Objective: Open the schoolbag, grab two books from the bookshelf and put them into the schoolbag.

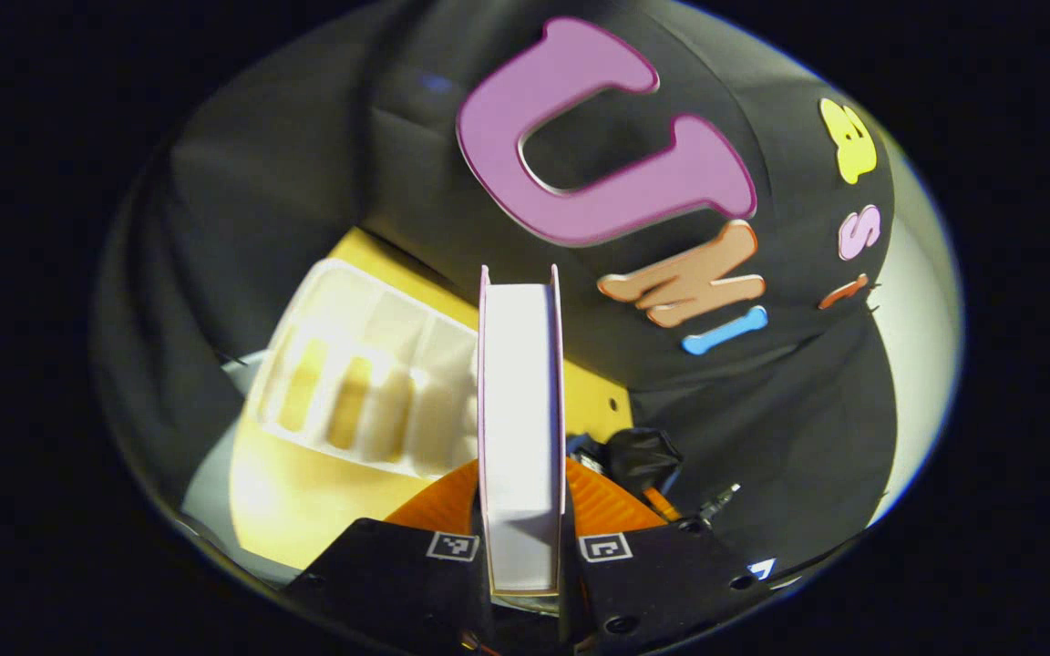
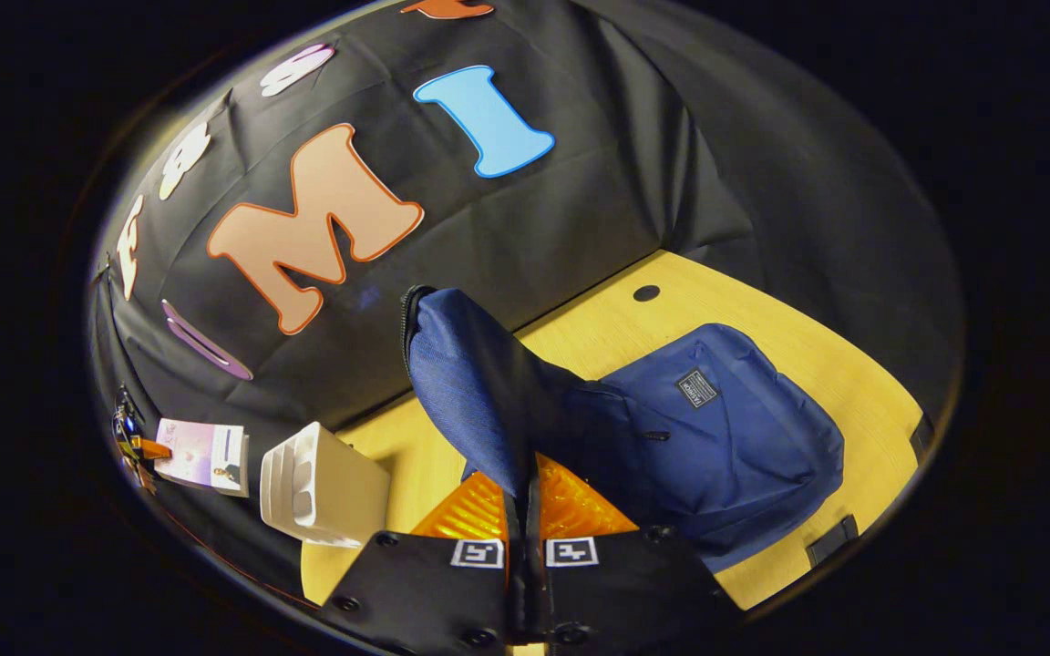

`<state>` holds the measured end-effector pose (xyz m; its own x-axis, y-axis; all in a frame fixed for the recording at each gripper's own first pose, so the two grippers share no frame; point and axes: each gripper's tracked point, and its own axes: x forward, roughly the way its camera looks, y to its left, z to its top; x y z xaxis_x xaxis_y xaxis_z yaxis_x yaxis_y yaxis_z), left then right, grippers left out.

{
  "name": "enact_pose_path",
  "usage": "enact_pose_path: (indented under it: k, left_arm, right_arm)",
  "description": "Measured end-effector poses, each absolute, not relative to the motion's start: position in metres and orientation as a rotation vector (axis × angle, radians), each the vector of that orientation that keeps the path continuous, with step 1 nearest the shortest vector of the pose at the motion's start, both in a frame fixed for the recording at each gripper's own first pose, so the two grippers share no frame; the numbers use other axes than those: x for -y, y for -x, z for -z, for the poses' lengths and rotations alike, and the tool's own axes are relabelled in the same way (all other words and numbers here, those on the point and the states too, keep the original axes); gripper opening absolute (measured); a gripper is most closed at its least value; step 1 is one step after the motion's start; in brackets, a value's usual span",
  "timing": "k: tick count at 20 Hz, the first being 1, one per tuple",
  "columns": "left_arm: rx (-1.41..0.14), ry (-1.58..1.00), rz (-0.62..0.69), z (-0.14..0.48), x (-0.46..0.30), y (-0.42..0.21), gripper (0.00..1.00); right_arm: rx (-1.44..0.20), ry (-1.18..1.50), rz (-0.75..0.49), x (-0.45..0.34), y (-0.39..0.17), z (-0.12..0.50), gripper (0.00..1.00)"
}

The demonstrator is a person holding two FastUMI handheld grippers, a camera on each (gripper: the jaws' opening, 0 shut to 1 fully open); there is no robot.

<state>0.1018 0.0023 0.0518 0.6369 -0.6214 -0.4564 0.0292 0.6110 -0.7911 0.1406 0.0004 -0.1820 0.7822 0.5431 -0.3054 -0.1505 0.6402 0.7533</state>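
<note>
Left gripper view: white plastic slotted bookshelf (image 1: 365, 392) lies to the left of the left gripper (image 1: 522, 547), down on the pale yellow wooden table (image 1: 306, 510). Left gripper is clamped on a thin book with pink covers and white page edges (image 1: 520, 410), held edge-on, upright between both fingers, clear of the shelf. Book looks light and stiff; glossy covers could slip, so a grip near the spine is probably best. Right gripper view: far left, the same book (image 2: 201, 454) shows in the other gripper, just left of the bookshelf (image 2: 324, 492). Right gripper (image 2: 525, 556) is closed, pinching the navy blue fabric schoolbag (image 2: 716, 428) by its flap (image 2: 466, 374), lifted up ahead of the fingers; bag body lies right of the fingers on the table (image 2: 808, 355). Fabric is soft and floppy, needs holding up so the mouth stays open. Book not yet in the bag.
</note>
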Motion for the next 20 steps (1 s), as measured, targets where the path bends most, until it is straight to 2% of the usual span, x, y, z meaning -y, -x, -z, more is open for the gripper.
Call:
enact_pose_path:
  k: [1,2,3,6,10,15,20]
  left_arm:
    - [-0.822,0.860,0.454,-0.039,0.023,-0.104,0.23]
    - [-0.837,0.886,0.490,-0.028,0.052,-0.108,0.26]
    - [-0.856,0.925,0.526,-0.017,0.082,-0.110,0.23]
    - [-0.911,1.046,0.628,0.005,0.162,-0.120,0.25]
    - [-1.016,1.036,0.728,0.044,0.257,-0.119,0.25]
    - [-1.115,1.023,0.833,0.075,0.358,-0.128,0.25]
    - [-1.195,1.041,0.881,0.101,0.427,-0.139,0.25]
  right_arm:
    - [-0.547,-0.785,-0.417,0.000,-0.140,0.181,0.03]
    - [-0.546,-0.784,-0.417,0.001,-0.140,0.182,0.03]
    - [-0.544,-0.786,-0.415,0.002,-0.140,0.181,0.03]
    - [-0.536,-0.801,-0.404,0.007,-0.139,0.179,0.03]
    - [-0.526,-0.806,-0.393,0.014,-0.138,0.175,0.03]
    - [-0.517,-0.816,-0.384,0.018,-0.135,0.172,0.04]
    - [-0.505,-0.825,-0.373,0.028,-0.132,0.168,0.03]
